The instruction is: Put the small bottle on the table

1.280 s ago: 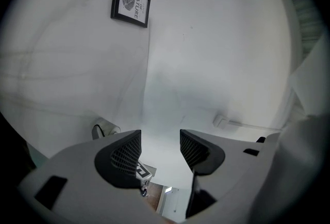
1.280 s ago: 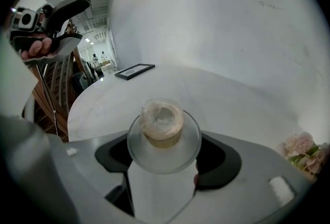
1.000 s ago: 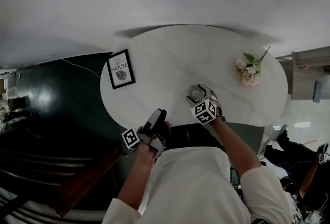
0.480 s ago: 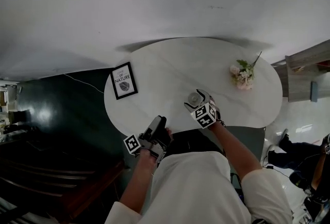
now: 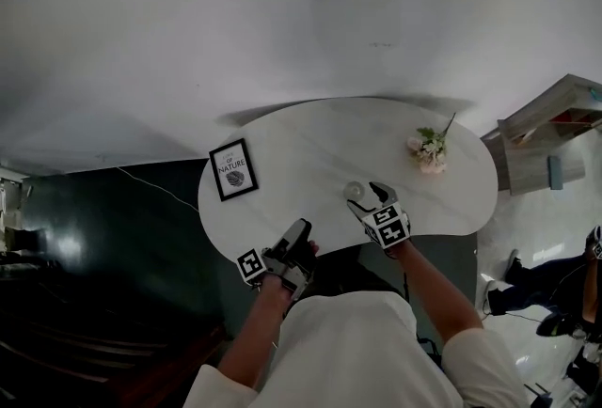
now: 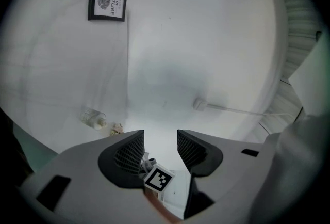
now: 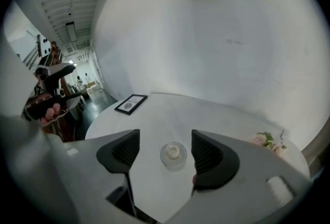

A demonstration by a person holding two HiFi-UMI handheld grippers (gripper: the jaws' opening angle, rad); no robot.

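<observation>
Small bottle set down: the small bottle (image 5: 354, 191) is seen standing upright on the round white table (image 5: 310, 138), just ahead of the right gripper (image 5: 370, 198), which is held above it with nothing gripped. In the right gripper view, the bottle (image 7: 173, 155) is framed in the gap ahead of the right gripper (image 7: 165, 138) and is touched by neither pad. The jaws are spread wide, though they have just been drawn somewhat closer.

The left gripper (image 5: 299, 229) is held at the table's near edge, off to the right gripper's left, and is carried empty. In the left gripper view, the left gripper (image 6: 160, 145) is shown with its jaws parted to a moderate gap, lately narrowed, and nothing is caught between them. A framed print (image 5: 233, 169) is set on the table farther out, to the left gripper's left. A small spray of flowers (image 5: 428, 150) is placed beyond the right gripper, to its right.
</observation>
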